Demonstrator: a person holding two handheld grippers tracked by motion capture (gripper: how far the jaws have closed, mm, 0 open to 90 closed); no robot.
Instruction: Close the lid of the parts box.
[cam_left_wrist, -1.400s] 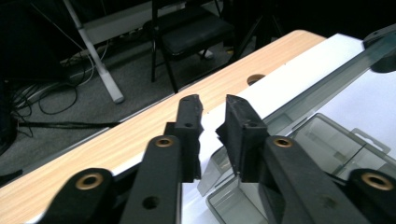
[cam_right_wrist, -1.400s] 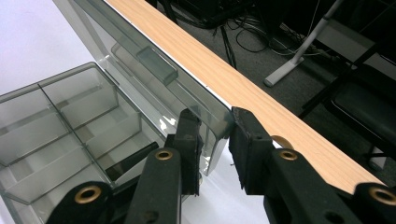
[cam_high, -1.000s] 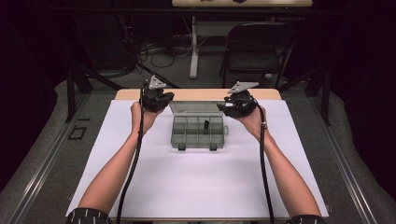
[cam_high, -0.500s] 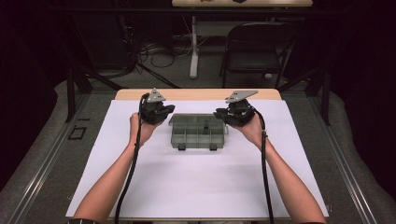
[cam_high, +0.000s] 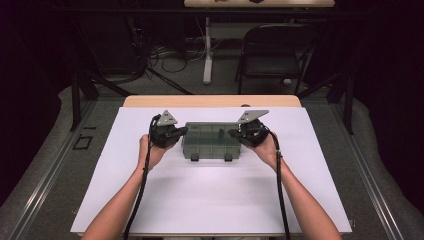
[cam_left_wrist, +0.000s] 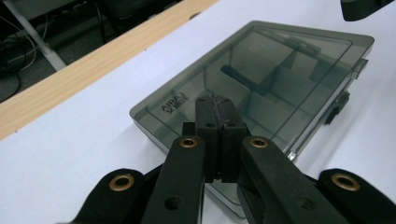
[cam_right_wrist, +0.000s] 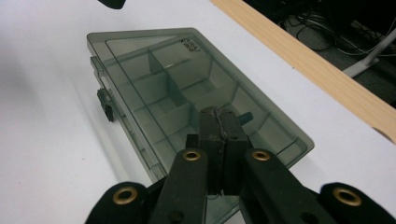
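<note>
Nearest, bare white sheet (cam_high: 210, 200) under both forearms: smooth, so likely to let anything pushed from one side slide. Next, two dark latches (cam_high: 194, 157) on the near edge of the box (cam_high: 210, 142), seemingly fastened, lid down. Box itself flat on the sheet, mid-table, long side toward the person, dividers and one dark piece (cam_left_wrist: 238, 77) visible through the smoky lid. Left gripper (cam_high: 181, 132) at the box's left end, jaws fully together, nothing between them, tips over the lid corner; contact with the lid not determinable. Right gripper (cam_high: 234, 133) at the right end, jaws only just brought together, pad against pad, likewise empty. Risks, as judged: uneven pressing from the two ends, hence skating or rotation of the box on the sheet; closed tips slipping off the glossy lid; scuffing of the plastic; on any lift by squeeze between the two tips, a drop and a jolt of the piece across its divider. Farther off, wooden table (cam_high: 210, 101) edge behind the box: possible overshoot toward it on a hard forward shove.
</note>
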